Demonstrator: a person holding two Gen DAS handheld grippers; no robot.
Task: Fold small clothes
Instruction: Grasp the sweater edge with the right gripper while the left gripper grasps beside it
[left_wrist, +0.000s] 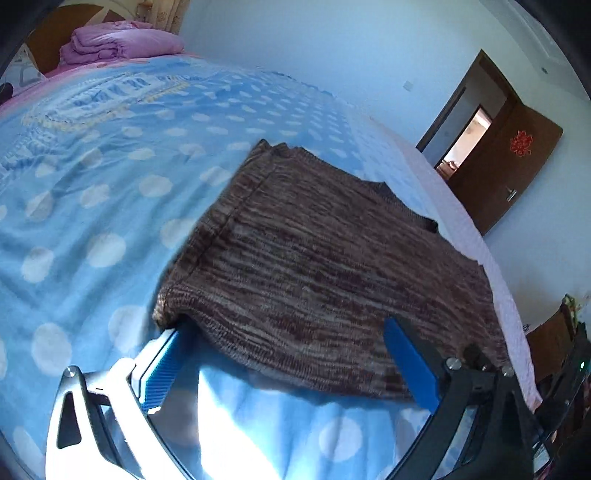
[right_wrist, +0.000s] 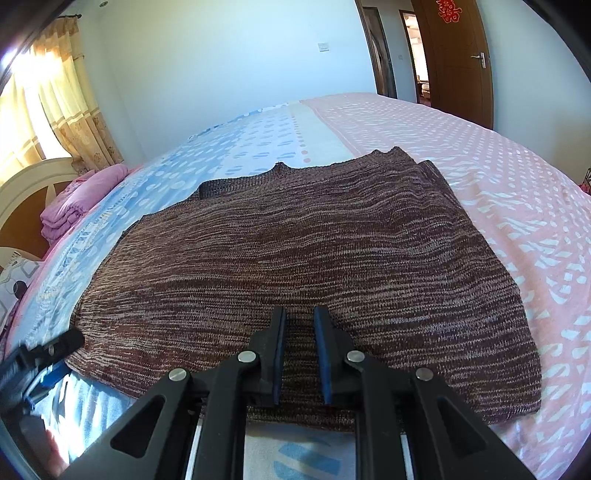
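A brown marled knitted sweater lies flat on the bed, its far part folded over. It also shows in the left wrist view. My left gripper is open wide at the sweater's near left corner, one blue pad under that corner, the other pad over the hem. It appears at the left edge of the right wrist view. My right gripper rests over the sweater's near hem with its jaws a narrow gap apart; knit shows between them, and I cannot tell if they pinch it.
The bed has a blue dotted sheet and a pink dotted sheet. A folded pink quilt lies at the headboard. Curtains hang on the left. A brown door stands open beyond the bed.
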